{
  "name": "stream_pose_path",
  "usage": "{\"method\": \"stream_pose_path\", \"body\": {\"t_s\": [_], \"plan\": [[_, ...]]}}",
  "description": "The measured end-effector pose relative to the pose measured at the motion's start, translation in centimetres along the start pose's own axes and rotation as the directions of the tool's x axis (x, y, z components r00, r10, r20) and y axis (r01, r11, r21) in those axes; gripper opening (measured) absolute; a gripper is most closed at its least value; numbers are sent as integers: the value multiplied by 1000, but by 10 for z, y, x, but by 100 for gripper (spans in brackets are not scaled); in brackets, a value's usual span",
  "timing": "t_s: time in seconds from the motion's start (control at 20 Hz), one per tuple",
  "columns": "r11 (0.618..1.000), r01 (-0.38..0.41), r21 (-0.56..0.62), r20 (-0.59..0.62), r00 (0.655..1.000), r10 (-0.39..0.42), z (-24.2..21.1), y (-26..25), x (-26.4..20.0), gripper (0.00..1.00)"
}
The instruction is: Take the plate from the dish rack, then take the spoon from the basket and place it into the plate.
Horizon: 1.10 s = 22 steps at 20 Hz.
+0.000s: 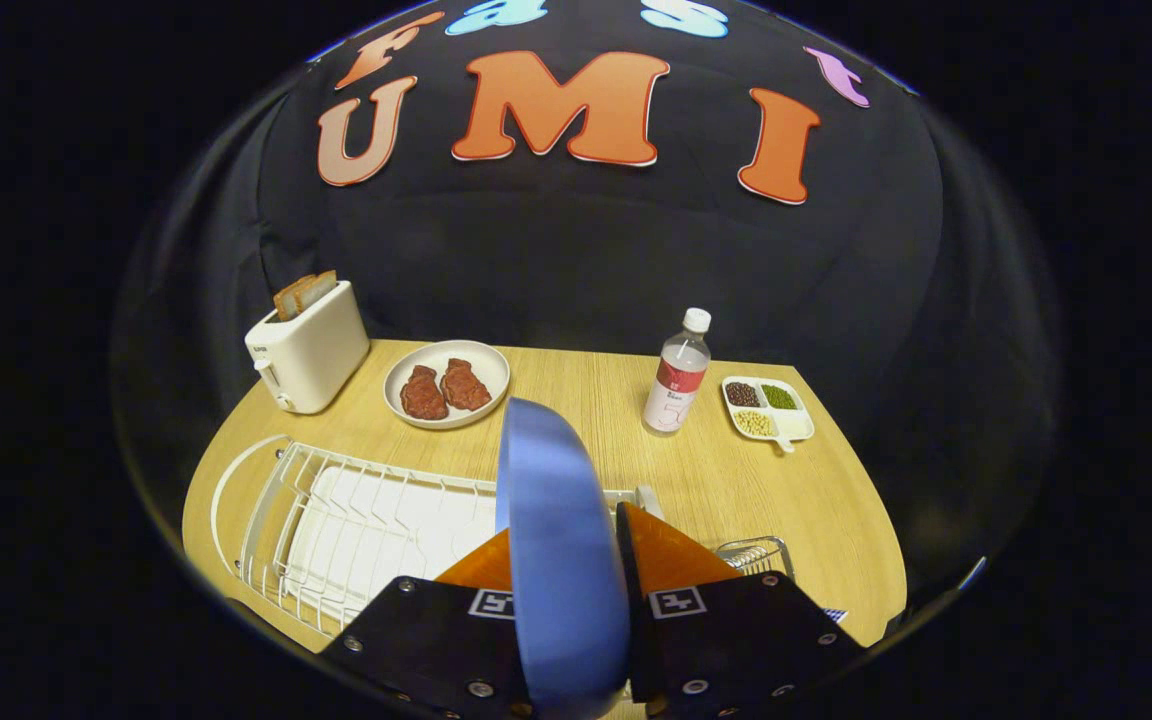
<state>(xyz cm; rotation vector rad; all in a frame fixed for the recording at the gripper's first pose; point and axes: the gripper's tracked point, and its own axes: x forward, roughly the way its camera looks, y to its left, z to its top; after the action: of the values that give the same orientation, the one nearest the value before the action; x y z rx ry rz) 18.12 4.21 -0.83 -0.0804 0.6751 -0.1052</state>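
I hold the plate (558, 560) edge-on, pinched between both fingers of my gripper (564, 575) — lifted above the dish rack (336, 520), the basket (758, 552) just right — bare desk (576, 400) ahead.

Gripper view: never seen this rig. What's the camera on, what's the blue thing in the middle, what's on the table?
No robot arm here: a person carries a handheld two-finger gripper, and a fisheye camera on it looks forward along the fingers. The blue plate stands on edge between the fingers, and both press on it, so it is held. Below lies the white wire dish rack on a wooden table. A small wire basket sits just right of the fingers; its contents cannot be made out. Beyond: a toaster with bread in it, a white plate with two pieces of meat, a water bottle and a divided dish of beans.
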Motion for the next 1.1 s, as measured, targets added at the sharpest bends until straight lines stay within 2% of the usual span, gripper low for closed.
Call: {"method": "stream_pose_path", "body": {"t_s": [0.2, 0.35, 0.7, 0.95, 1.1], "plan": [[998, -65, 28, 42, 997, 64, -5, 3, -33, 32], [992, -121, 46, 51, 992, 119, -26, 1, -56, 32], [970, -222, 95, 13, 975, 222, -92, -16, -105, 32], [942, -299, 155, -63, 948, 312, -155, -17, -122, 32], [941, -290, 172, -105, 945, 311, -188, -21, -119, 32]]}}
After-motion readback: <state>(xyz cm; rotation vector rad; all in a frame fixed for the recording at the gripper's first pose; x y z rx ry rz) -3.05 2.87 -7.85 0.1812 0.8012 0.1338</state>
